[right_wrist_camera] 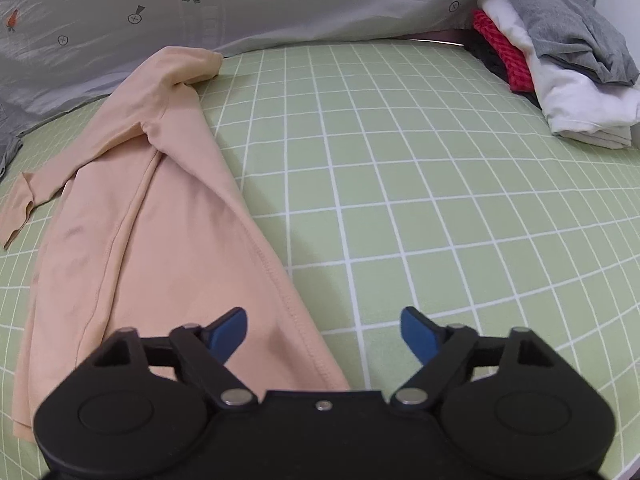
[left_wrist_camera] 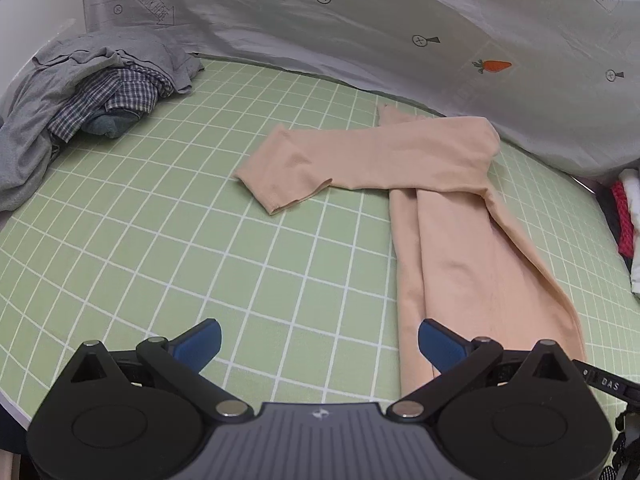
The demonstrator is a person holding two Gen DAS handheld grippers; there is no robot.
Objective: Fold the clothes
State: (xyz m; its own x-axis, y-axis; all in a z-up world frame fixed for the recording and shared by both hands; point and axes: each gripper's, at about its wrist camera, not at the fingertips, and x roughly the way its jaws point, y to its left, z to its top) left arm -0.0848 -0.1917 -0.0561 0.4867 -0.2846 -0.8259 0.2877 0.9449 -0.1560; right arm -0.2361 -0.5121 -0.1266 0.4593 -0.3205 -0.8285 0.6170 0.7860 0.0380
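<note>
A beige long-sleeved top (left_wrist_camera: 452, 216) lies on the green checked sheet (left_wrist_camera: 200, 220), its body folded lengthwise into a long strip and one sleeve stretched out to the left. My left gripper (left_wrist_camera: 320, 346) hovers open over the sheet just left of the strip's near end, nothing between its blue pads. In the right wrist view the same beige top (right_wrist_camera: 160, 208) runs along the left side. My right gripper (right_wrist_camera: 324, 334) stands open above its near hem corner, the left pad over the cloth and the right pad over bare sheet, gripping nothing.
A heap of unfolded clothes (left_wrist_camera: 80, 92), grey and checked, sits at the far left. A stack of folded clothes (right_wrist_camera: 560, 64), white, grey and red, rests at the far right. A grey printed duvet (left_wrist_camera: 400, 40) lines the back edge.
</note>
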